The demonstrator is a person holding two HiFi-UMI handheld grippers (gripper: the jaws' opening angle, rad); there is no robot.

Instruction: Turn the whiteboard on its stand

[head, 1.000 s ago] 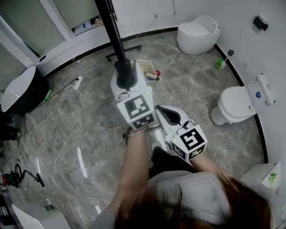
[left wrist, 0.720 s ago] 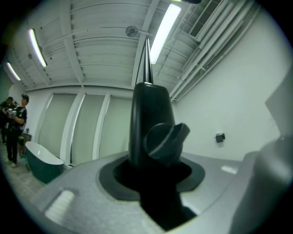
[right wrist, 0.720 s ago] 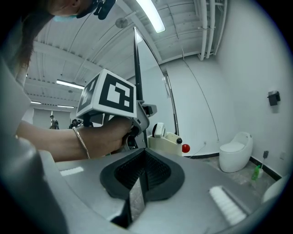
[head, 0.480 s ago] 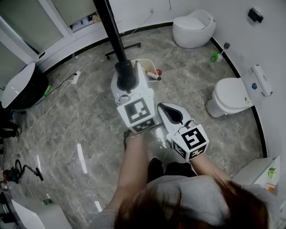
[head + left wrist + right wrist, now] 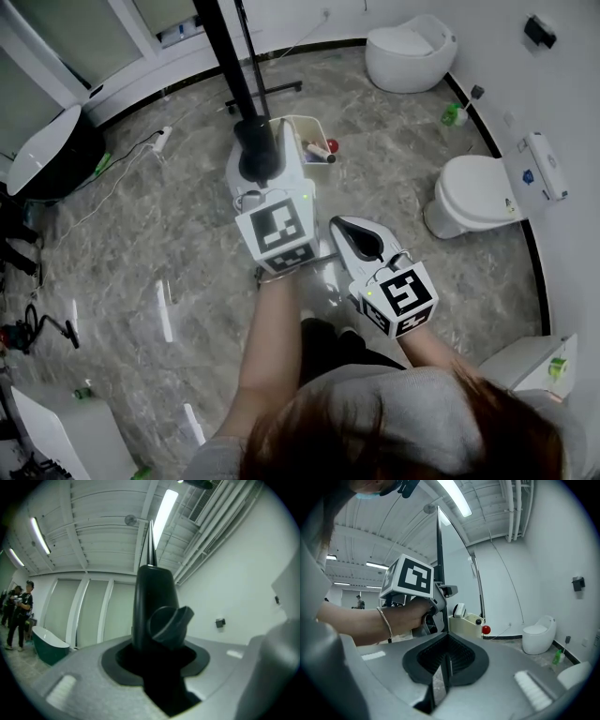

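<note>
The whiteboard's stand has a black upright post that rises toward me, with a cream pen tray beside it. My left gripper is shut on that post. In the left gripper view the post and its black wing knob fill the space between the jaws. The right gripper view shows the whiteboard nearly edge-on, above my left gripper. My right gripper hangs just right of the left one. Its ribbed pads stand together, with nothing seen between them.
A round white toilet stands at the back right and another toilet by the right wall. A green bottle stands between them. The stand's base leg and a power strip lie on the floor. People stand far left.
Both hands have travelled across the floor together with the post, and the floor, toilets and power strip have shifted under them. Neither grip looks different.
</note>
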